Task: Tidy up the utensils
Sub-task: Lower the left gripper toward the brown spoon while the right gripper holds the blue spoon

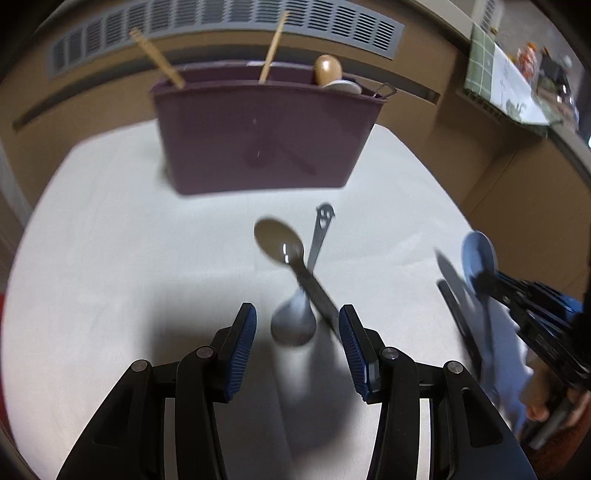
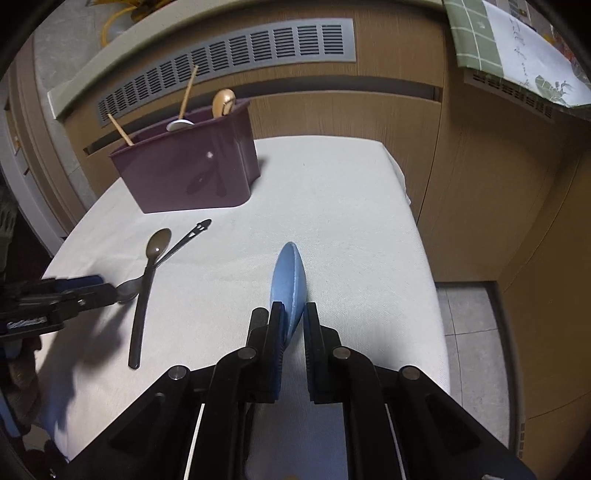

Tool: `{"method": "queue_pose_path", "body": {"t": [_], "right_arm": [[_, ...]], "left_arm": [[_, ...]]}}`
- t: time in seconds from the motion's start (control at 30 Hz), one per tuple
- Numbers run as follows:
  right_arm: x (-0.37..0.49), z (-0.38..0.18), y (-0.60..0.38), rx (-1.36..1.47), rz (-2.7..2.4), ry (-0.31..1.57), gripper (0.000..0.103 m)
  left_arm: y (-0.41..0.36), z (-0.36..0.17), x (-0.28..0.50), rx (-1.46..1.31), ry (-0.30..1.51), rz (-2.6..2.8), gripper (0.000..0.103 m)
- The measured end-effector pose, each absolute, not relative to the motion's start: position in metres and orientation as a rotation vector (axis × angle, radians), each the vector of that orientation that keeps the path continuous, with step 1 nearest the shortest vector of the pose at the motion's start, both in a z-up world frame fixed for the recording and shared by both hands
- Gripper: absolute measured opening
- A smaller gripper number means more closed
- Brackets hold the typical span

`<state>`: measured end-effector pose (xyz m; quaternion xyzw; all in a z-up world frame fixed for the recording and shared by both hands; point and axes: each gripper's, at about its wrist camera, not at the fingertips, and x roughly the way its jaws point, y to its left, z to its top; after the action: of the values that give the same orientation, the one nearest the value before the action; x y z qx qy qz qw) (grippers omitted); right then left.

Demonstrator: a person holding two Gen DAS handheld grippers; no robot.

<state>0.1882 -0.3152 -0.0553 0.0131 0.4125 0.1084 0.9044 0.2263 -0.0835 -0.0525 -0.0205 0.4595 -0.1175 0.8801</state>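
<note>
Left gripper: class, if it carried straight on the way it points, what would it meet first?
Probably the silver spoon lying between the open left gripper fingers, crossed by the dark spoon; depth is uncertain.

The utensil holder (image 2: 192,173) is a dark plum purple, standing on a plain off-white tablecloth (image 2: 332,206). Pale wooden chopsticks (image 1: 272,48) and a tan wooden spoon (image 1: 327,68) rise from it. The spoon (image 2: 290,280) in the right gripper (image 2: 293,314) is light blue. A brownish spoon (image 1: 279,242) crosses a silver one (image 1: 293,321). Both grippers are black with ribbed blue pads (image 1: 242,347). The wall vent (image 2: 236,55) is grey, and a cloth (image 2: 476,33) is green with a pale grid.
</note>
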Motion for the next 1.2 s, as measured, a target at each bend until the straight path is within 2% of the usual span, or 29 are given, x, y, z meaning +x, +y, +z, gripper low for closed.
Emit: {"method": "queue_pose_path", "body": {"t": [0.27,0.47,0.67,0.93,1.17,1.2], "right_arm": [[0.189,-0.066,-0.311,0.095,0.303,0.882,0.008],[0.187,-0.068,-0.302,0.075,0.332,0.892,0.007],[0.187,-0.073,-0.292,0.076,0.369,0.907,0.007],[0.182,-0.071,-0.278,-0.002,0.352,0.892,0.007],[0.185,-0.074,-0.285,0.030,0.345,0.903,0.010],[0.187,-0.073,-0.285,0.041,0.350,0.909,0.011]], "left_arm": [[-0.103,-0.064,0.241,0.080,0.989,-0.240,0.047],[-0.072,-0.064,0.233,0.130,0.961,-0.173,0.047],[-0.030,-0.058,0.247,-0.125,1.008,-0.238,0.047],[-0.058,-0.061,0.291,-0.231,1.082,-0.218,0.047],[-0.103,-0.062,0.308,-0.004,1.078,-0.165,0.047],[-0.109,-0.062,0.306,0.041,1.061,-0.164,0.043]]}}
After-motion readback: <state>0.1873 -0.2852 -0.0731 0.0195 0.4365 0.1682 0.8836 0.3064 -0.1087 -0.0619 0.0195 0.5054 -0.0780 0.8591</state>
